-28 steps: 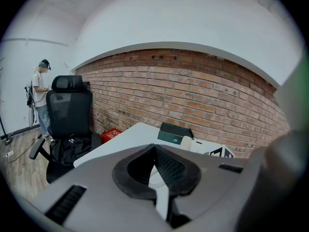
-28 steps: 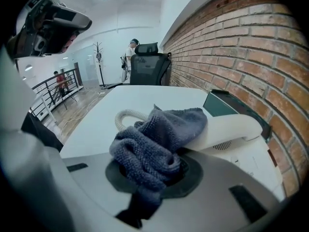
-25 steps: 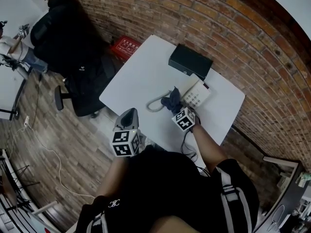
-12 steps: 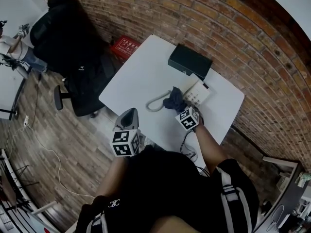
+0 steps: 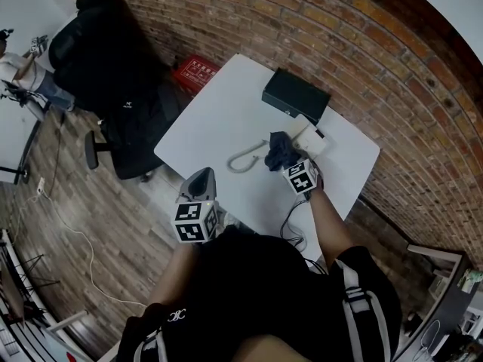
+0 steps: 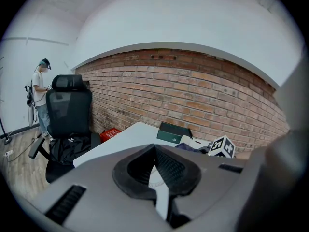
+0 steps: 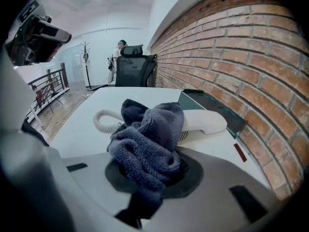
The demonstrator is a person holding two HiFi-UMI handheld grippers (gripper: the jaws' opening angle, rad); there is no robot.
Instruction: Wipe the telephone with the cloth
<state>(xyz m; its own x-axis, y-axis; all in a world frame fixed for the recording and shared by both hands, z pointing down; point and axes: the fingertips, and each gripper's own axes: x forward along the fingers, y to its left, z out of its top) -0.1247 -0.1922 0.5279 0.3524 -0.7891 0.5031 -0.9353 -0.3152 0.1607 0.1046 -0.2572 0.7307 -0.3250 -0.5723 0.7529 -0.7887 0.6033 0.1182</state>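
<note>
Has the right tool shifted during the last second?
Yes: the right tool, gripping the cloth, slid rightward across the telephone, slightly nearer the black box.

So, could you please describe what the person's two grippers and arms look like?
The left gripper and right gripper are both chunky, light-grey moulded bodies with black fingers; the left ones are ribbed. Each carries a white cube printed with black square markers: the left cube and the right cube. The person wears a black short-sleeved top with pale shoulder straps.
</note>
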